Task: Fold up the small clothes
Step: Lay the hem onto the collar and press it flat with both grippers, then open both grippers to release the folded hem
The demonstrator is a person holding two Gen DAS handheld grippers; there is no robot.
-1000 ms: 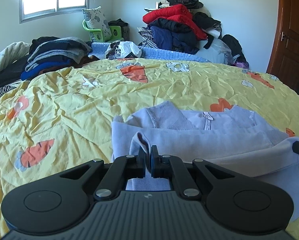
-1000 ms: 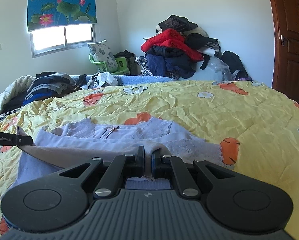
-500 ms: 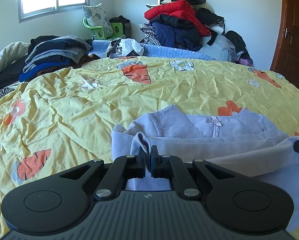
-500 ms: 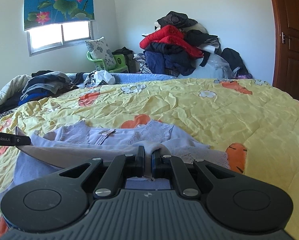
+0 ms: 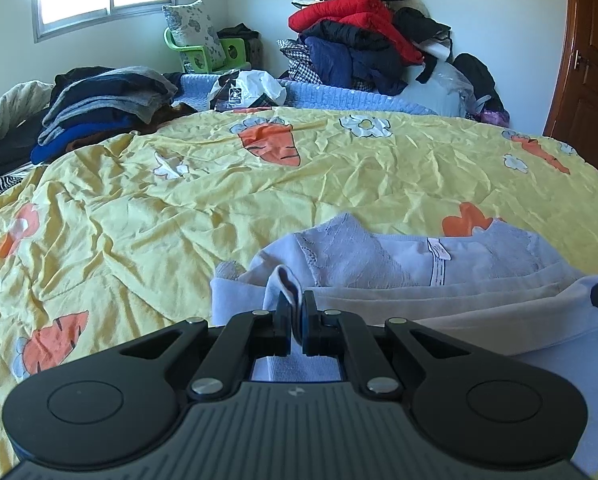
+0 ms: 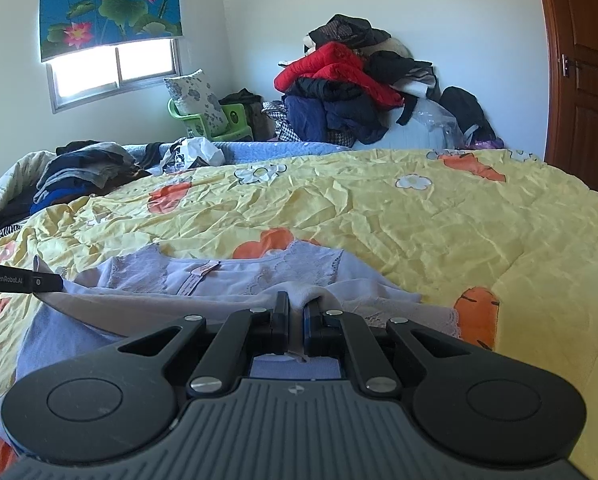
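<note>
Left wrist view: left gripper (image 5: 295, 312) was clenched on a pinch of the lavender garment (image 5: 399, 256), at the hem's left corner. Garment lay on the yellow carrot-print bedspread (image 5: 179, 208), lace neckline and label at the far side, hem lifted toward it. Right gripper's fingertip just showed at the frame's right edge, level with the same raised edge.

Right wrist view: right gripper (image 6: 295, 312) was clamped on the hem's other corner; lavender garment (image 6: 227, 276) spread ahead, left gripper poking in from the left edge. Fabric between the two looked taut.

Step, as I read it: first fold, bottom edge being carried up over the body toward the neckline. Next move would need both corners laid down level and square with the collar, then both claws released together, otherwise the fold skews.

Surface: soft, wrinkled quilt, so expect drag. Room: stacked dark clothes (image 5: 99, 104) far left, a big clothes heap (image 6: 347, 84) against the wall, window with lotus blind (image 6: 107, 4), wooden door (image 6: 587, 72) right.
</note>
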